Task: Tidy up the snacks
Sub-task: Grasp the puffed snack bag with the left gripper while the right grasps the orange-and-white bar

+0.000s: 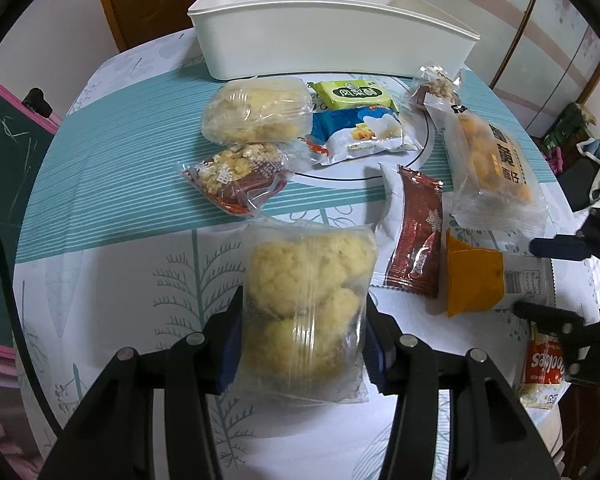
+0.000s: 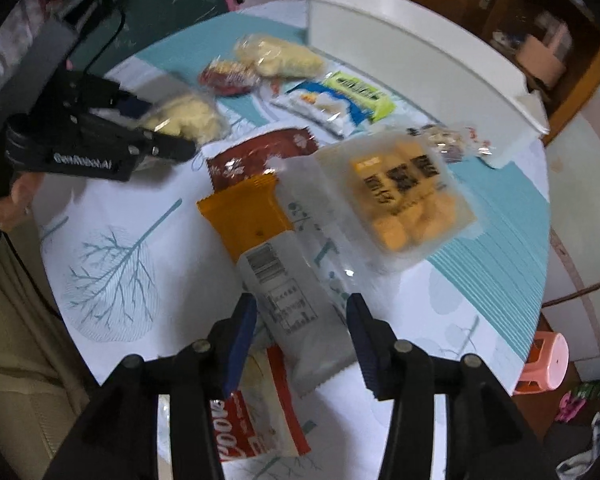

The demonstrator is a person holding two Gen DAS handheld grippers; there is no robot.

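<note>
While left hand-held gripper clamps the pale crumbly snack bag | right hand-held gripper released, straddling the orange-and-white packet on desk

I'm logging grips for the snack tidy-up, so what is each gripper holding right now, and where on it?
Left gripper clamps the clear bag of pale yellow puffed snacks by its lower sides. Right gripper holds nothing; its open jaws straddle the orange-and-white packet.

Between my left gripper's fingers sits a puffed-snack bag; ahead lie more packets, the bin behind them; between my right gripper's fingers lies a wafer packet, a cookie packet beneath it.
</note>
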